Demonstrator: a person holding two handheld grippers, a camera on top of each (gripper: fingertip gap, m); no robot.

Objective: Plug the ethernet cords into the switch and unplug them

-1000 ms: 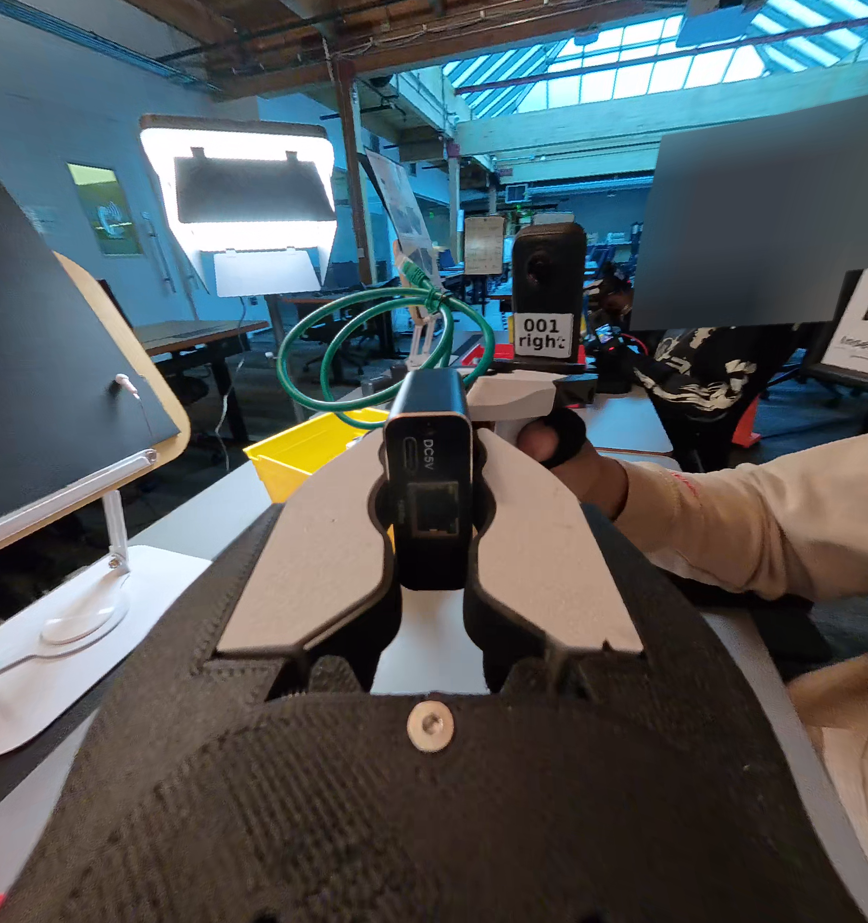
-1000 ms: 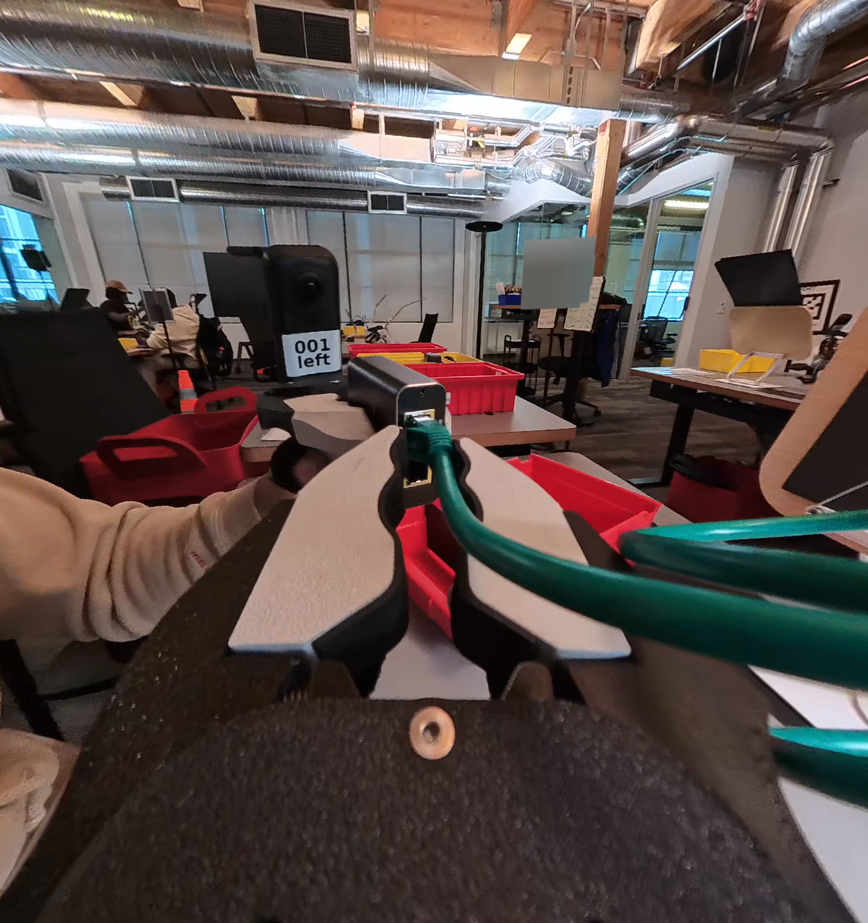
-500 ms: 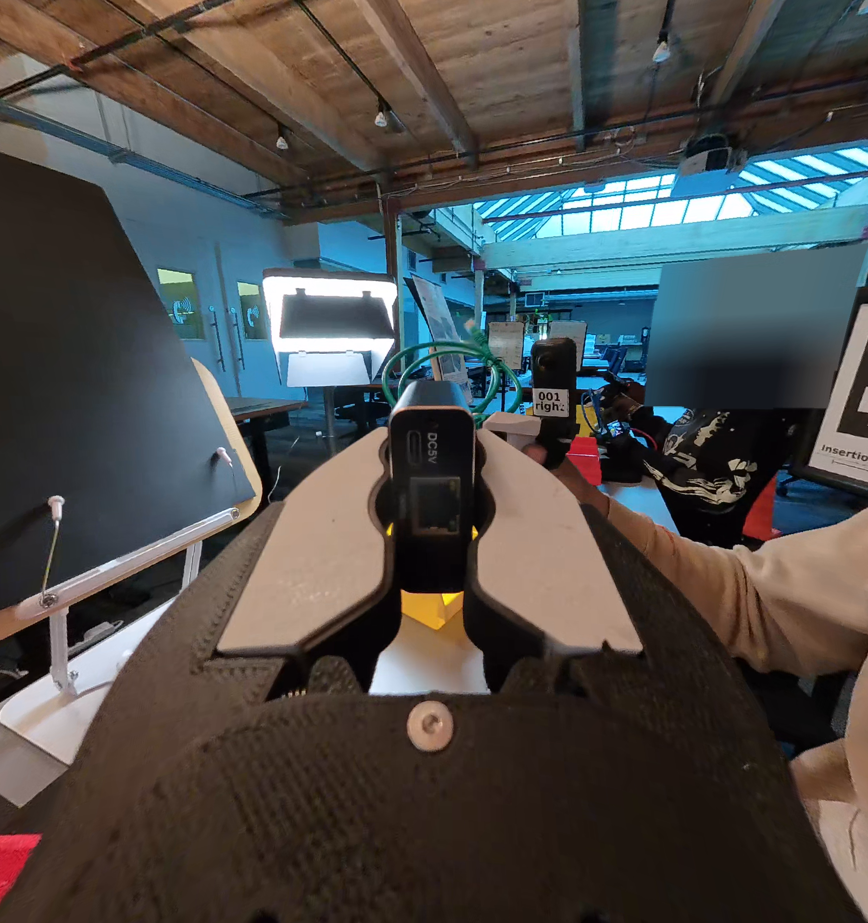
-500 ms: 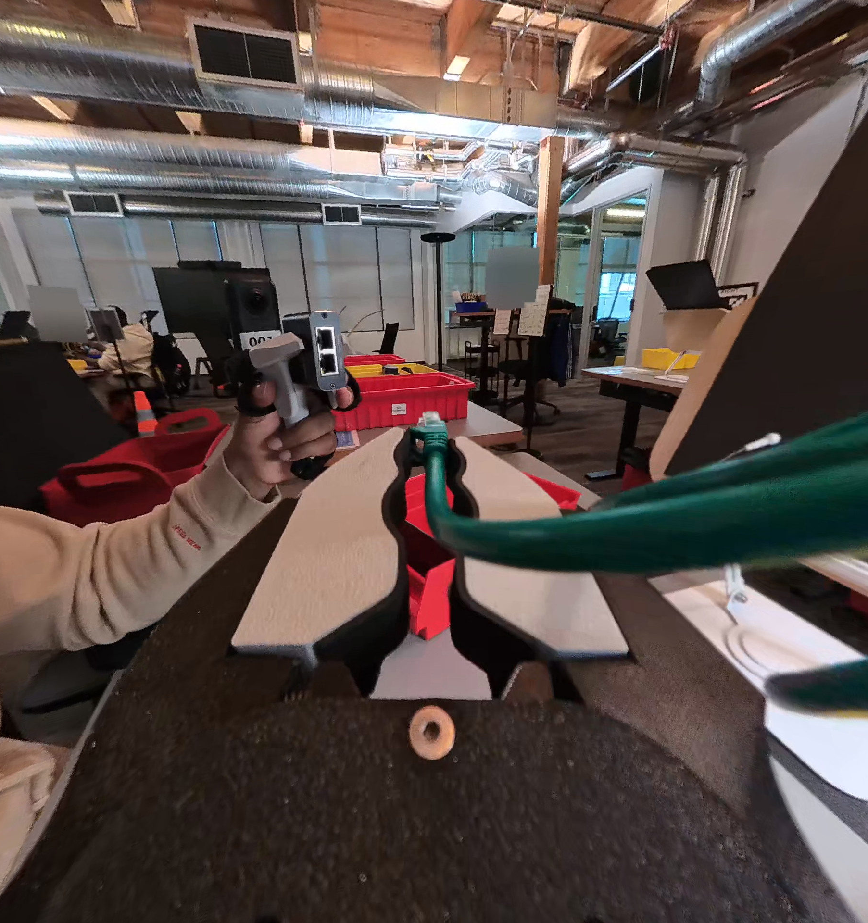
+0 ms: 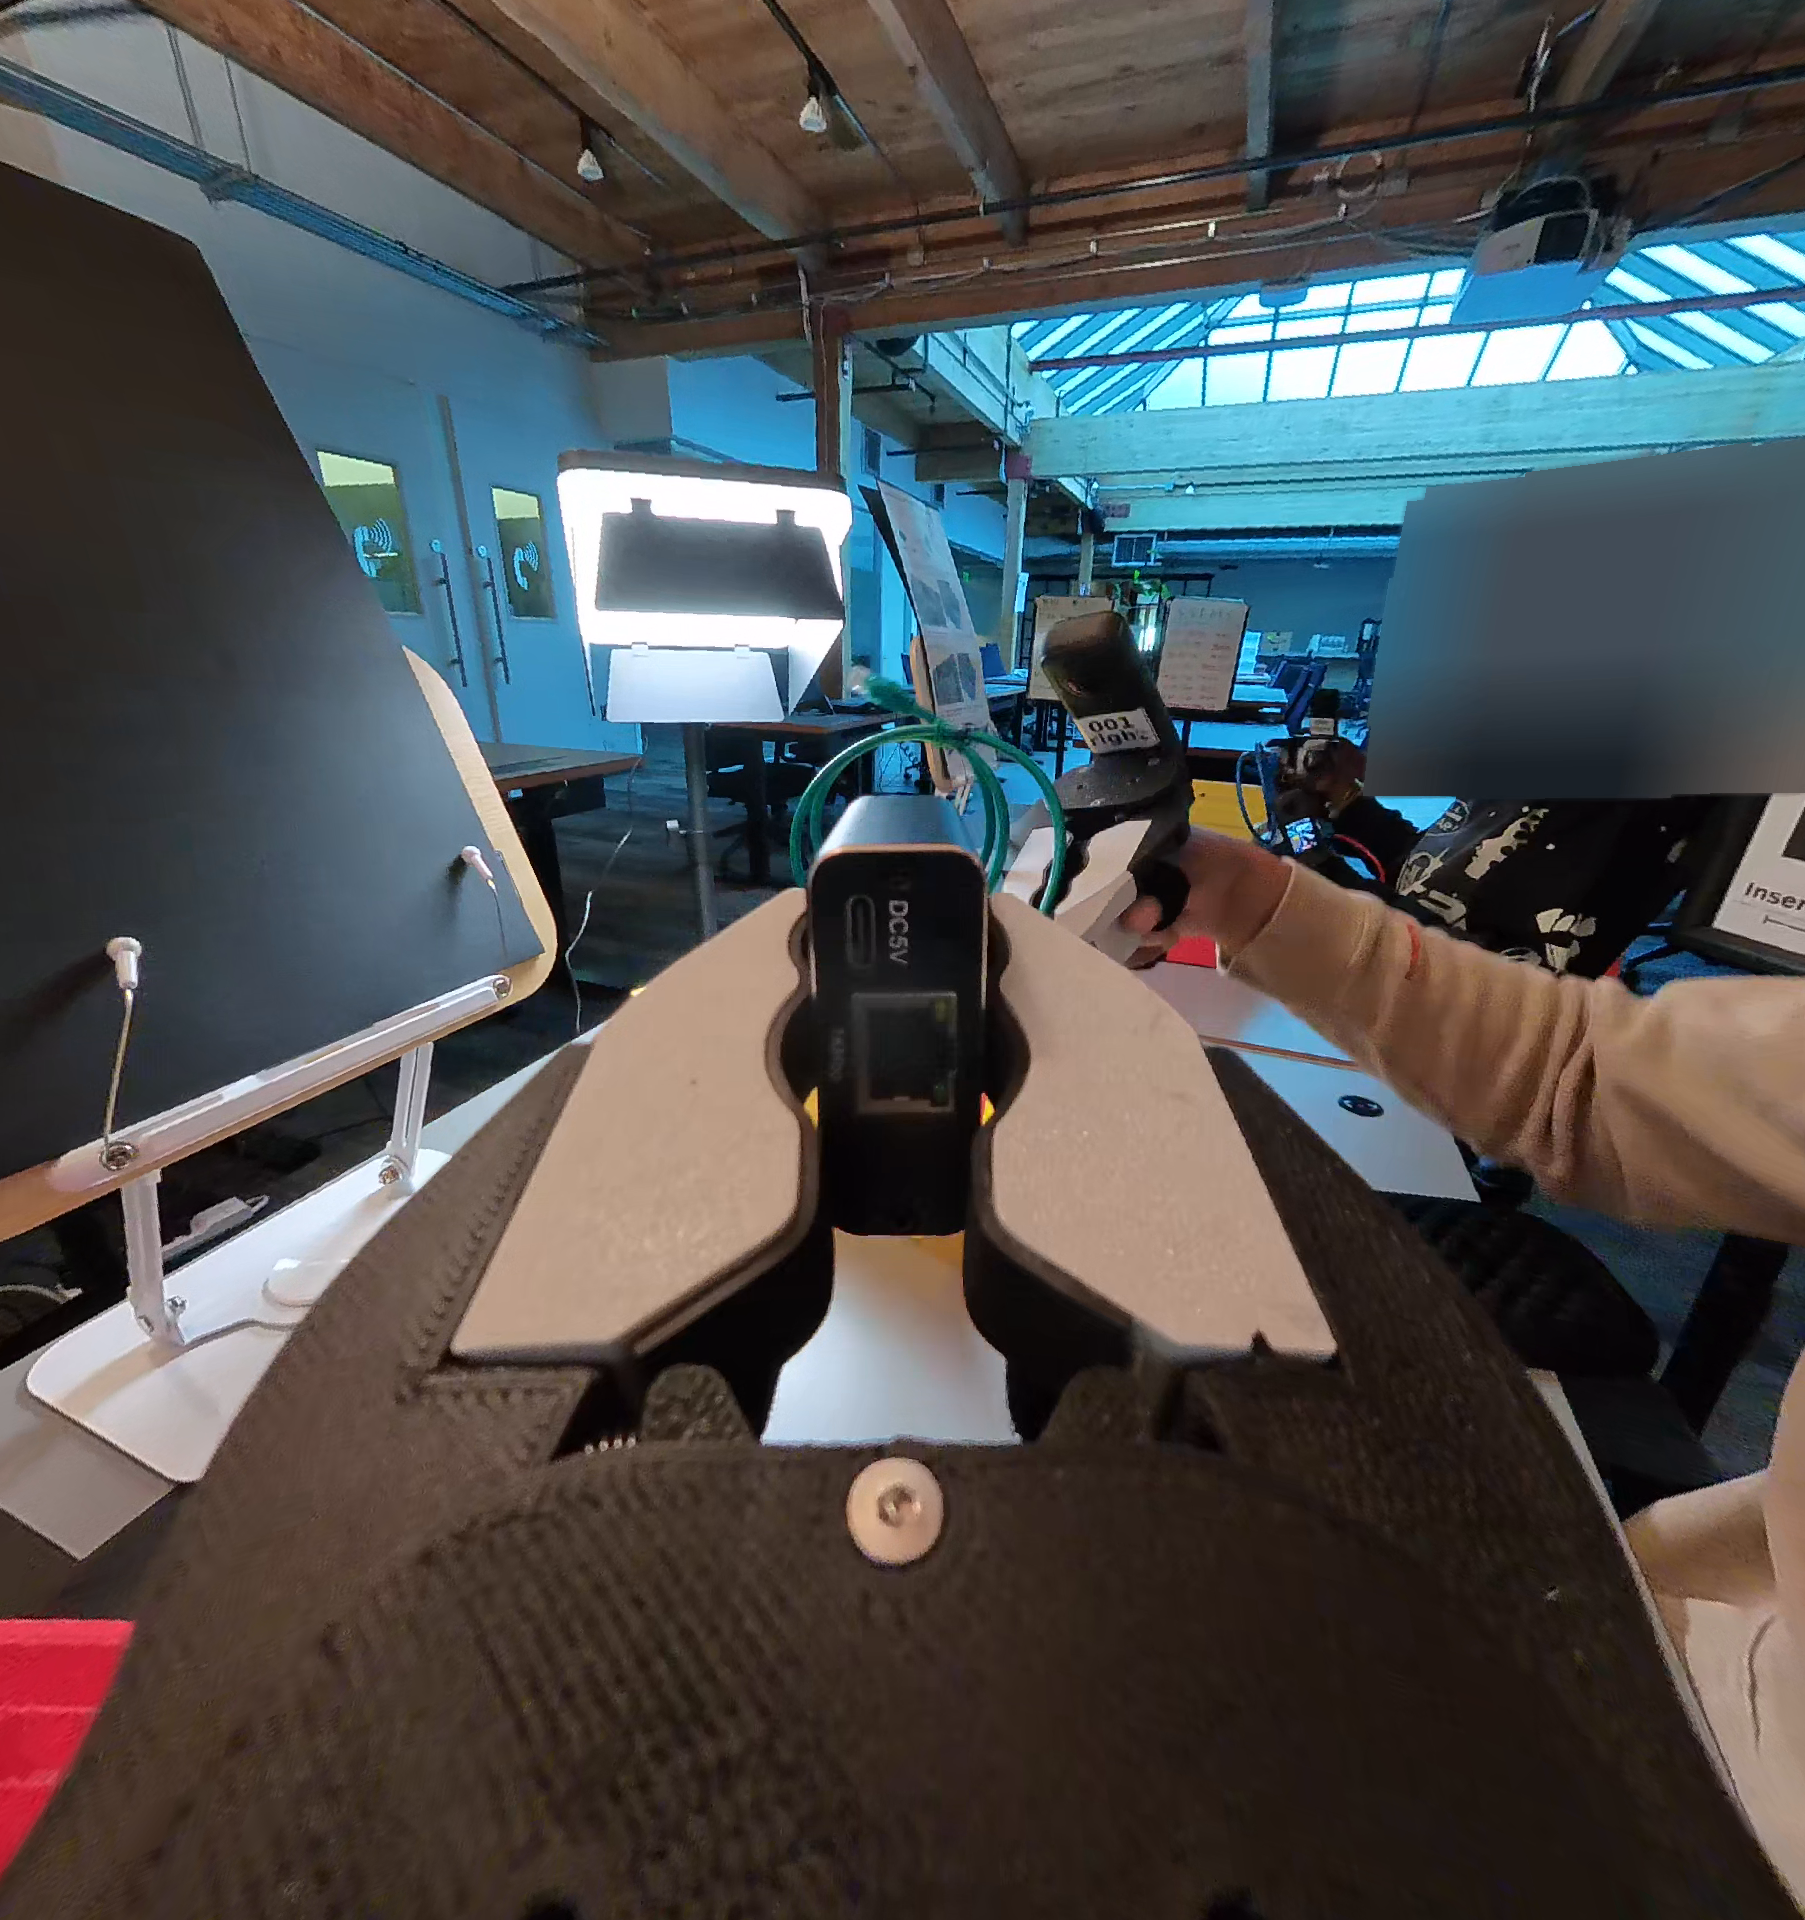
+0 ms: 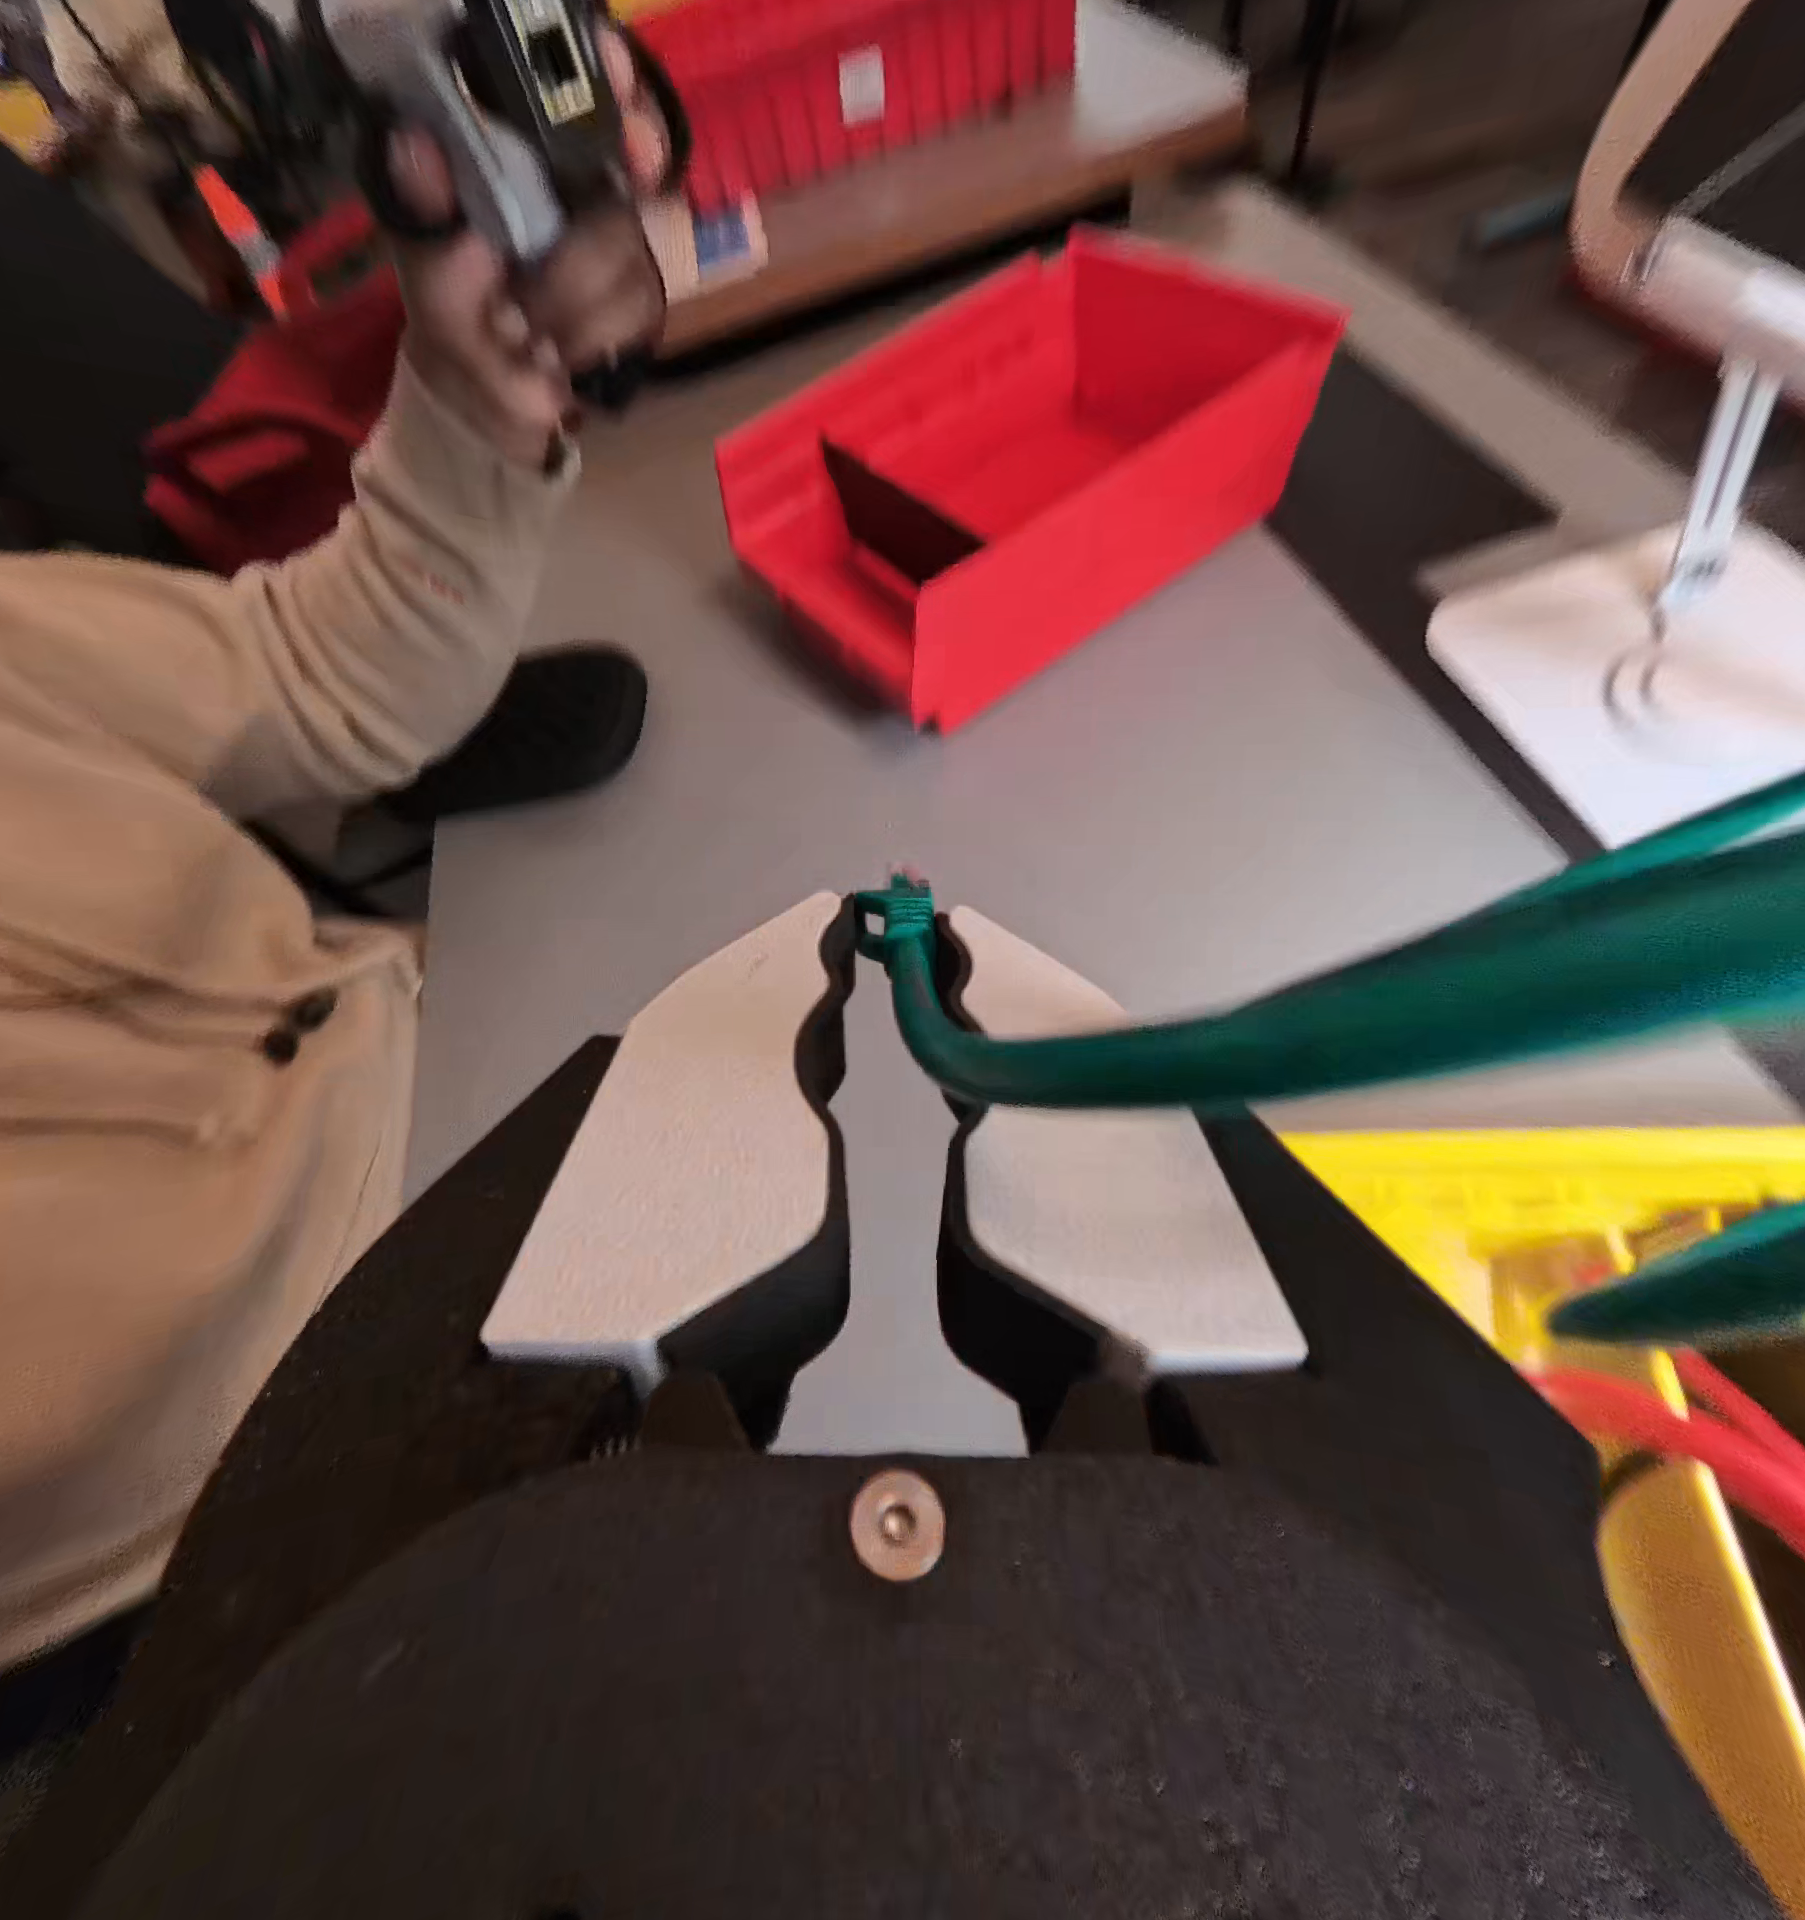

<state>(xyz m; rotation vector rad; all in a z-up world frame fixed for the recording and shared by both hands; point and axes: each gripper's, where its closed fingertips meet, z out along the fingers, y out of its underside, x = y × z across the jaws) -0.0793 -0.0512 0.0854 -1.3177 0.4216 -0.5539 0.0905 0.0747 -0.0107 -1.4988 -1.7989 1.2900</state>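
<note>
My left gripper [image 5: 898,920] is shut on the black switch [image 5: 898,1101] and holds it upright in the air, its empty ethernet port facing the camera. My right gripper [image 6: 896,925] is shut on the plug [image 6: 903,902] of the green ethernet cord [image 6: 1397,997], tilted down over the grey table [image 6: 1137,790]. The cord arcs off to the right. In the left wrist view the right gripper [image 5: 1095,894] is farther off, with the cord's coil [image 5: 908,769] above it. In the right wrist view the switch [image 6: 550,62] shows blurred at top left, apart from the plug.
A red bin [image 6: 1033,468] sits on the table ahead of the right gripper. A yellow bin [image 6: 1604,1195] with a red cord [image 6: 1760,1475] is at lower right. A white stand base [image 6: 1656,665] and a tilted black board [image 5: 150,675] stand along one side. My right fingertips sit around 25 centimetres from my left ones.
The green plug was at the switch's port one second ago; the right gripper has pulled it away and tilted down toward the table. The left gripper keeps hold of the switch.
</note>
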